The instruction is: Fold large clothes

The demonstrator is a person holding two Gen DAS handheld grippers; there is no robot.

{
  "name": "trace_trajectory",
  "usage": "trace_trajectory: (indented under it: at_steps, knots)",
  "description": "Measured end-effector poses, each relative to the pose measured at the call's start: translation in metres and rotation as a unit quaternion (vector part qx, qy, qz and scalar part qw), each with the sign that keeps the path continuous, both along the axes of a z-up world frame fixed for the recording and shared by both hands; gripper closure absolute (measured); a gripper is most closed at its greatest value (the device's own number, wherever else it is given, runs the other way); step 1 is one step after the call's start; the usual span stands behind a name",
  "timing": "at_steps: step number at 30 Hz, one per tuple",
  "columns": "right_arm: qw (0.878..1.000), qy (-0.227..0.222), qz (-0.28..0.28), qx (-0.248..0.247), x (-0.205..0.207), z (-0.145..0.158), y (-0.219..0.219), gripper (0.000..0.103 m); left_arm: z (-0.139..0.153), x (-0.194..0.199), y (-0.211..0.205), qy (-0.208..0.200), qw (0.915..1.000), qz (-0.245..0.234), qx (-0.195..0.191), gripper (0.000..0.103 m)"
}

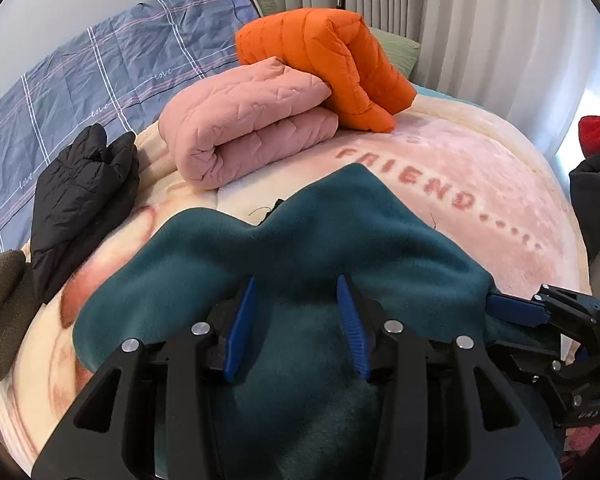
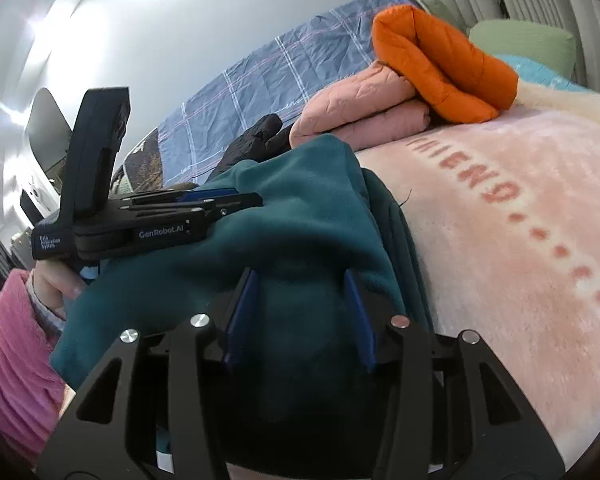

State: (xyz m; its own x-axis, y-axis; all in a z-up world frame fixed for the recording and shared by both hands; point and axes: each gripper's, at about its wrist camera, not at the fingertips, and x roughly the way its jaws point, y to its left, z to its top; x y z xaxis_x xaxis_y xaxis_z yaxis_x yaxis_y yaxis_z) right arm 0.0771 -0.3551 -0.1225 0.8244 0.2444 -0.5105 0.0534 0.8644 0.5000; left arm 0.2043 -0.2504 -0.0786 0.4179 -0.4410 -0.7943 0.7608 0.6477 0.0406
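While the teal fleece garment (image 1: 300,240) lies bunched on the pink blanket (image 1: 480,184) at the bed's near edge, both my grippers sit low over it. My left gripper (image 1: 296,320) has its fingers apart with fleece rising between them, not pinched. My right gripper (image 2: 300,316) likewise stands spread over the cloth. From the left view its fingers (image 1: 512,308) touch the garment's right edge. The fleece's long axis runs side to side across both hands, so each hand is nearest its own end.
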Motion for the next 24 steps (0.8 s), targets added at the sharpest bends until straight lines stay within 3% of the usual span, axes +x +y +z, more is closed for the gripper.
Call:
trace_trajectory:
  at_steps: [5,10,13,18,20,24]
  knots:
    - [1.0,0.007,0.013,0.001,-0.002,0.006,0.003,0.058,0.018,-0.026,0.017,-0.061,0.9976,0.027,-0.02,0.057]
    - [1.0,0.011,0.013,0.004,0.0,0.007,0.002,0.058,0.054,-0.078,0.069,-0.089,0.992,0.037,-0.081,0.037]
    - [1.0,0.011,0.016,0.007,0.002,0.007,0.001,0.057,0.063,-0.132,0.105,-0.141,0.9861,0.023,-0.086,0.023]
    - [1.0,0.01,0.018,0.005,0.003,0.008,0.002,0.056,0.03,-0.215,0.132,-0.19,0.9813,-0.015,-0.028,0.015]
    - [1.0,0.011,0.018,0.01,0.004,0.009,0.002,0.055,0.008,-0.222,0.122,-0.167,0.986,-0.008,-0.001,0.015]
    - [1.0,0.012,0.017,0.01,0.005,0.01,0.002,0.055,-0.016,-0.208,0.092,-0.147,0.989,0.015,0.005,0.015]
